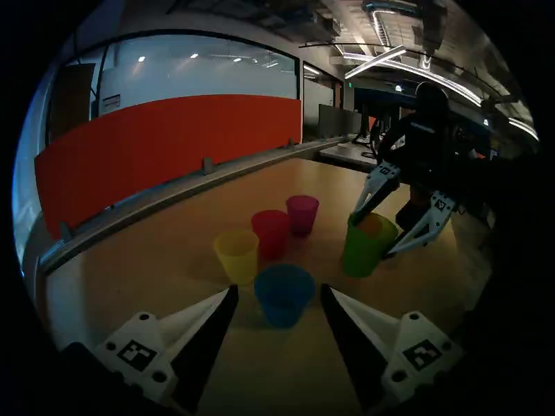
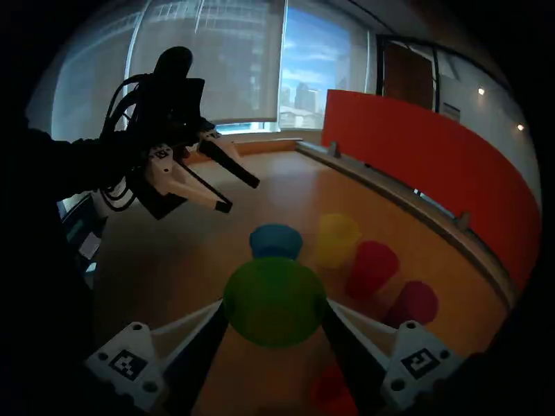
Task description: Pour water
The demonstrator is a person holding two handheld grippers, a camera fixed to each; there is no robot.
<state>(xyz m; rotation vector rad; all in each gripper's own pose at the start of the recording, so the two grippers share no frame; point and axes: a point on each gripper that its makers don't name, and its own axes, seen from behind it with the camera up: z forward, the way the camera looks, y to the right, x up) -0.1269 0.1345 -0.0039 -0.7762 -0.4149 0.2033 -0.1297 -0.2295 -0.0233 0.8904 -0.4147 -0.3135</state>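
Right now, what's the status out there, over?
Left gripper open, hovering. Right gripper shut on green cup. Blue cup ahead; yellow cup, red cup, pink cup beside it. Nothing blocking.

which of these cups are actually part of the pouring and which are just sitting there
In the job, probably:
- green cup, clamped in the right gripper
- blue cup, on the table in front of the open left gripper

Just lying about:
- yellow cup
- red cup
- pink cup
- orange partition
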